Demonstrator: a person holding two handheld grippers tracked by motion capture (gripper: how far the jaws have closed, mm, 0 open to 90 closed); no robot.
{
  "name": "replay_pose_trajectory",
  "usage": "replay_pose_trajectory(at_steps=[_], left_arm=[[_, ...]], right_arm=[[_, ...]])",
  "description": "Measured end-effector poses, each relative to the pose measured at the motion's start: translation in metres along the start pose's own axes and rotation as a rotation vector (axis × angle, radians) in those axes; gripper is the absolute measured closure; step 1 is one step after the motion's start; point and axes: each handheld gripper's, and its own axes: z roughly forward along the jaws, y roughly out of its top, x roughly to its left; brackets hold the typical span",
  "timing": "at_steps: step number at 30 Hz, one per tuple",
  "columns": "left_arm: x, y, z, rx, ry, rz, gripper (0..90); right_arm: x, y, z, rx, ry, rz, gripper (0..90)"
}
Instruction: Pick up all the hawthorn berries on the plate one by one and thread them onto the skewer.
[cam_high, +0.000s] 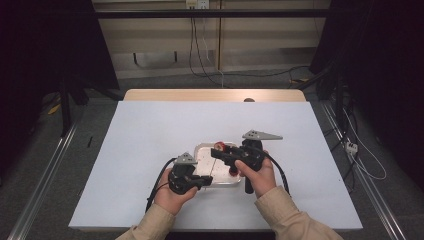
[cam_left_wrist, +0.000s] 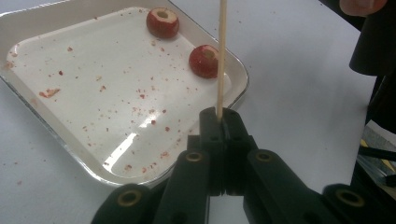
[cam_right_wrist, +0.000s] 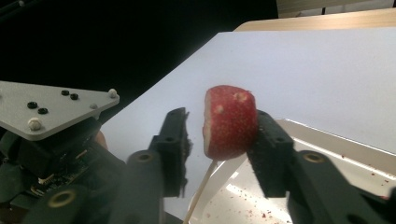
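Right gripper view: the red fruit piece (cam_right_wrist: 229, 122) sits on my skewer (cam_right_wrist: 200, 192) between my right gripper's (cam_right_wrist: 217, 140) parted jaws, above the tray (cam_right_wrist: 327, 140). My left gripper (cam_left_wrist: 219, 116) clamps the skewer's lower end.

The tray (cam_high: 216, 181) sits on the table (cam_high: 150, 135), near its front edge. In the tray, 2 fruit pieces (cam_left_wrist: 162, 22) (cam_left_wrist: 204, 60) lie at one side, close together. Above the tray a stick (cam_left_wrist: 221, 56) stands upright, w/ a 3rd fruit piece (cam_right_wrist: 229, 122) on its top.
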Motion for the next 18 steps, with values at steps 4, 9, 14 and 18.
replay_pose_trajectory(at_steps=[4,9,14,18], left_arm=[[-0.0007,0.0000,-0.0005,-0.005,0.004,0.004,89.7],[-0.0023,0.0000,0.0014,-0.004,-0.003,0.015,89.7],[-0.0039,0.0009,0.0004,-0.001,-0.009,0.025,89.7],[-0.0048,0.0009,0.0013,-0.002,-0.014,0.028,89.7]], right_arm=[[-0.0027,0.0023,-0.0025,-0.021,-0.007,0.015,65.9],[-0.0035,0.0047,-0.0051,-0.027,0.006,0.042,72.2],[-0.0056,0.0072,-0.0050,-0.011,0.030,0.064,72.3],[-0.0042,0.0094,-0.0044,-0.005,0.033,0.055,72.3]])
